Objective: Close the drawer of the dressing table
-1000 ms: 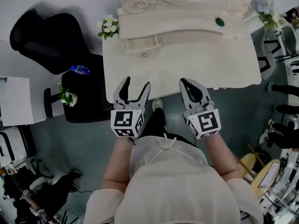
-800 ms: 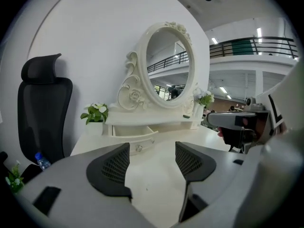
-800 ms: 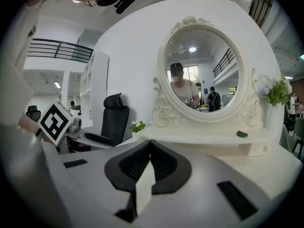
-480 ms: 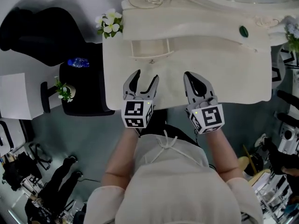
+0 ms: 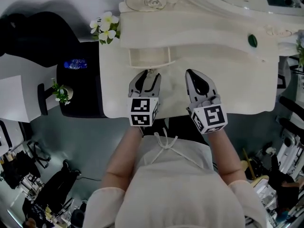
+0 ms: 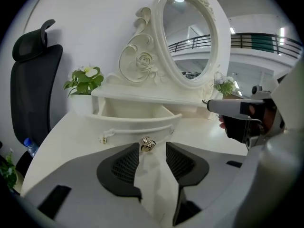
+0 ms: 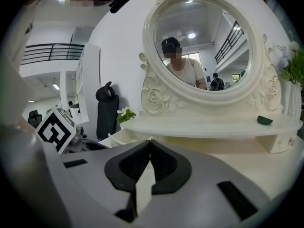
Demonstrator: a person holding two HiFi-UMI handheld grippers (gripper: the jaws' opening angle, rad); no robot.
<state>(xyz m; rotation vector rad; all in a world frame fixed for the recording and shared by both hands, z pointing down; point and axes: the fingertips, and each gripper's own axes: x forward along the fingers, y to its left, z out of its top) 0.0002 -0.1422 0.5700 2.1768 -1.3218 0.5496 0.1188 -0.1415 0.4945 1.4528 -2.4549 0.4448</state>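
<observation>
The cream dressing table [image 5: 237,80] has a small curved-front drawer [image 5: 148,56] pulled out at its left. In the left gripper view the drawer [image 6: 133,122] shows its hollow inside and a gold knob [image 6: 147,145] on its front. My left gripper [image 5: 148,74] points at that front. Its jaws have just been closing and stand partly open, with the knob right at their tips [image 6: 152,146] and the pads not pressing on it. My right gripper [image 5: 192,73] hovers over the tabletop beside the drawer, its jaws [image 7: 150,141] shut on nothing.
An oval mirror [image 6: 187,37] with carved scrolls rises behind the drawer. A pot of white flowers [image 5: 104,25] stands at the table's left corner and a green object [image 5: 252,41] lies on the shelf to the right. A black chair [image 5: 33,32] and a blue bottle [image 5: 75,63] are left of the table.
Both grippers have moved forward over the tabletop toward the drawer and sunk lower. The left jaws have narrowed around the knob. The right jaws stay shut.
</observation>
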